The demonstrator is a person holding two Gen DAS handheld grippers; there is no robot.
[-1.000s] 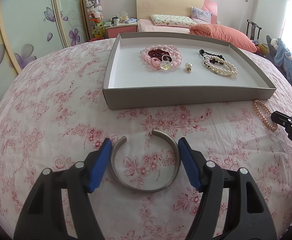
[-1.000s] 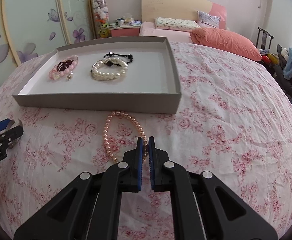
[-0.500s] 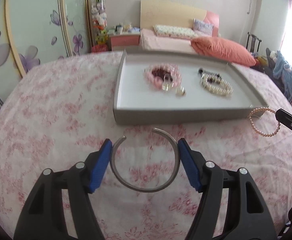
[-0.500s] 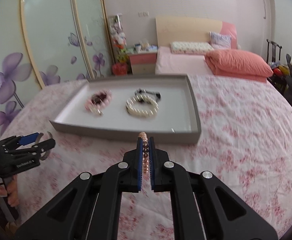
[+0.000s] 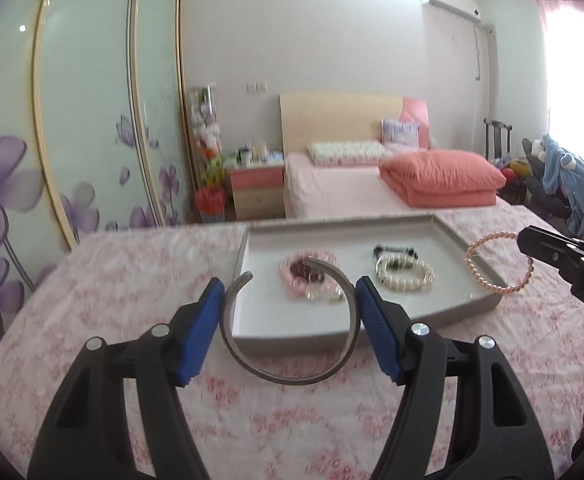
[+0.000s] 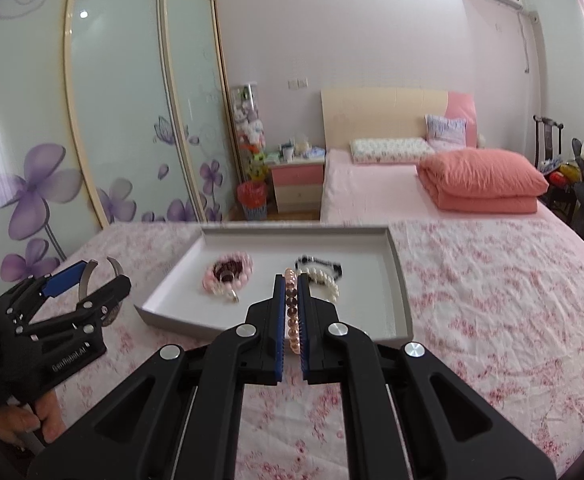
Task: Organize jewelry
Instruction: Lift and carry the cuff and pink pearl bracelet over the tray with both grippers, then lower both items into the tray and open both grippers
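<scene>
Both pieces are mid-carry toward the tray (image 5: 443,318) at frame centre. The left gripper (image 5: 290,322), half-spread, clamps the bangle (image 5: 292,376); the right gripper (image 6: 291,316), nearly closed, pinches the pink bracelet (image 6: 292,312). Next, lower each over bare tray floor and release.

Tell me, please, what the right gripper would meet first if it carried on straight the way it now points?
Probably the shallow grey cardboard tray: the right gripper, shut on the pink pearl bracelet, points at the white pearl bracelet lying inside. Depth is unclear, so the near wall might come first.
</scene>
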